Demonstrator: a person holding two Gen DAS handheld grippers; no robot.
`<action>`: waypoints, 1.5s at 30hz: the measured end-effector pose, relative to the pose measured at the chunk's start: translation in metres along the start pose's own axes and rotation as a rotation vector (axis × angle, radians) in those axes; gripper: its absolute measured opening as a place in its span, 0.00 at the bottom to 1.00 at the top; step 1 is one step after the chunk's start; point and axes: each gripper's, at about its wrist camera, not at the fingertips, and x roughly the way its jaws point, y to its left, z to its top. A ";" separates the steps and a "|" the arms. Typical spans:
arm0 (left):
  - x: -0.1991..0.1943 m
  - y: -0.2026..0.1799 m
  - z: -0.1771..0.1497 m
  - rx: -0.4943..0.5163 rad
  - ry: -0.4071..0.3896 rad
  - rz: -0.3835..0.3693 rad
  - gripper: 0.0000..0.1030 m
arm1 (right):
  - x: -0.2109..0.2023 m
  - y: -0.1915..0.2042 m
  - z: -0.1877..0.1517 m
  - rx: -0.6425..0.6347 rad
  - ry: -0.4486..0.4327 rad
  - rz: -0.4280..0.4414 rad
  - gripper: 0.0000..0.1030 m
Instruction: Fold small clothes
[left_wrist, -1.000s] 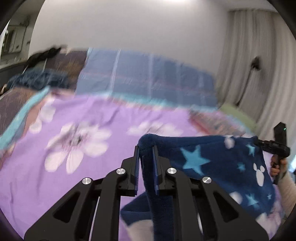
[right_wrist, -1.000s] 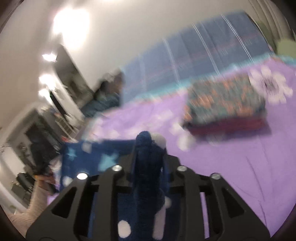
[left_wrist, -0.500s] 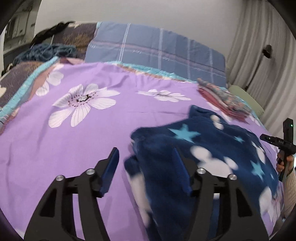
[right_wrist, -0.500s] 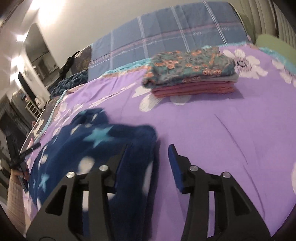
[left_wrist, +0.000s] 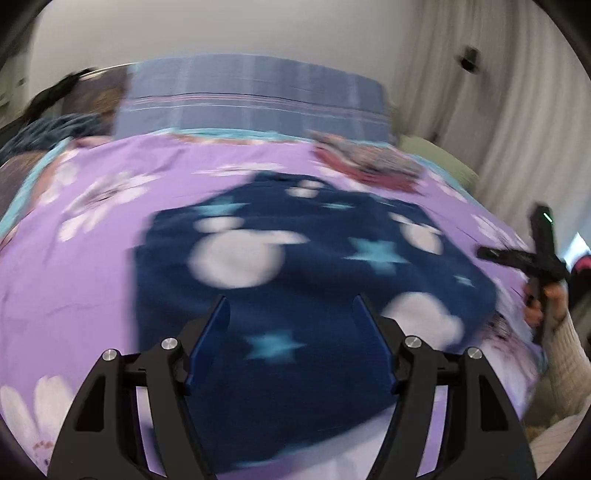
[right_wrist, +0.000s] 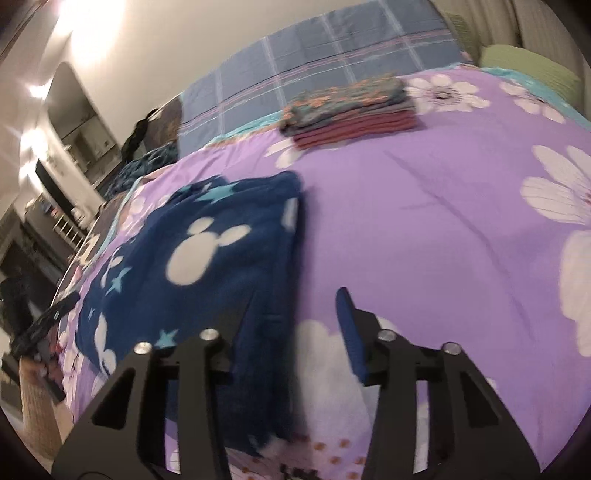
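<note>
In the left wrist view, the navy fleece garment (left_wrist: 295, 266) with stars and white mouse-head shapes is seen lying flat on the purple flowered bedspread (left_wrist: 85, 266), and the left gripper (left_wrist: 291, 321) is held above its near part with the jaws spread wide and nothing between them. Only this view shows the right gripper (left_wrist: 532, 258) from outside, at 3 o'clock, past the garment's right edge, though it is blurred there. In the right wrist view, the right gripper (right_wrist: 295, 314) is seen released as well; its left finger is over the garment's right edge (right_wrist: 284, 280) and its right finger over bare bedspread. Only this view shows clearly the stack of folded clothes (right_wrist: 351, 110) at 12 o'clock, well apart from the garment, and the room furniture (right_wrist: 55, 206) at 9 o'clock. Open bedspread is seen from 1 to 4 o'clock, up to the blue plaid cover (right_wrist: 332, 55) at the far edge.
</note>
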 end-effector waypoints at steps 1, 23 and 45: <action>0.008 -0.024 0.004 0.041 0.018 -0.028 0.67 | -0.001 -0.007 0.002 0.030 0.006 -0.011 0.30; 0.138 -0.269 -0.027 0.504 0.222 -0.138 0.76 | 0.105 -0.025 0.072 0.060 0.337 0.351 0.67; 0.146 -0.243 -0.030 0.377 0.240 -0.228 0.29 | 0.121 0.025 0.085 -0.120 0.250 0.185 0.21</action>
